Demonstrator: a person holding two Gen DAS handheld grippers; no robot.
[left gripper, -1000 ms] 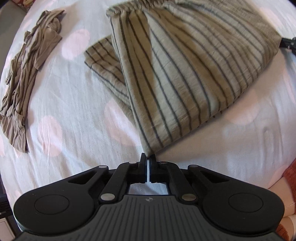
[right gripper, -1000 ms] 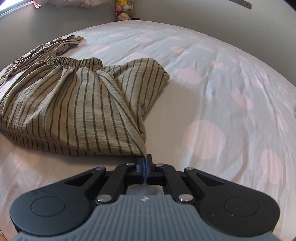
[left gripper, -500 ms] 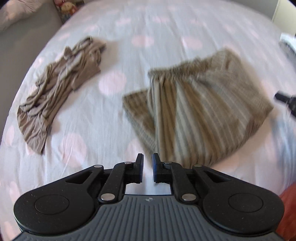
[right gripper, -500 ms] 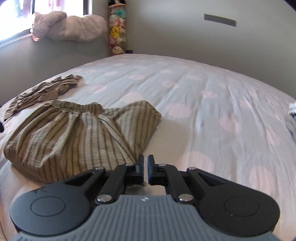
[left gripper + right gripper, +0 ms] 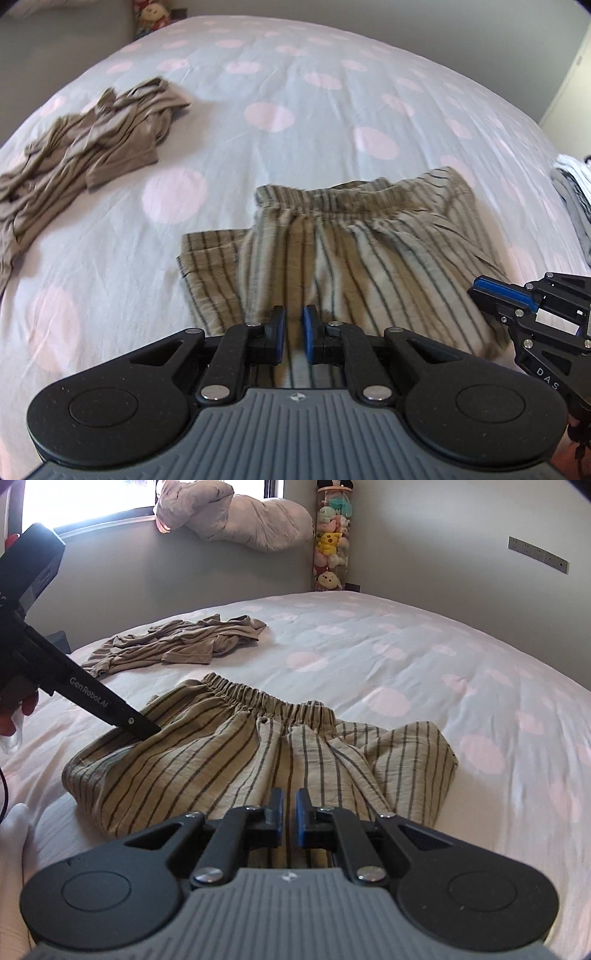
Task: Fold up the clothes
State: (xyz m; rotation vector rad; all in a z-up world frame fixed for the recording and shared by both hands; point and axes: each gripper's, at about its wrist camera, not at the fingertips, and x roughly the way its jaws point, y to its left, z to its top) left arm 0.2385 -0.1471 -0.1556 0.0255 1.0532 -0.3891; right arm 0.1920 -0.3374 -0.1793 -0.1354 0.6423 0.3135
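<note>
Both my left gripper (image 5: 293,326) and right gripper (image 5: 289,808) have let go, jaws now slightly parted and empty above the striped shorts (image 5: 258,760), which lie folded on the bed (image 5: 424,672), so this fold looks done.

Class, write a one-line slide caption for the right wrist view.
Open right gripper above folded striped shorts on a dotted bed.

Each tool is matte black with a ribbed grey housing behind. The left tool (image 5: 293,328) and the right tool (image 5: 289,812) carry blue pads (image 5: 308,332) on their fingers, silver screws at the linkage pivots, and round discs on both flanks. White lettering "GenRoboLAI" marks one arm. Beside it, bare pinkish fingertips (image 5: 18,709).
</note>
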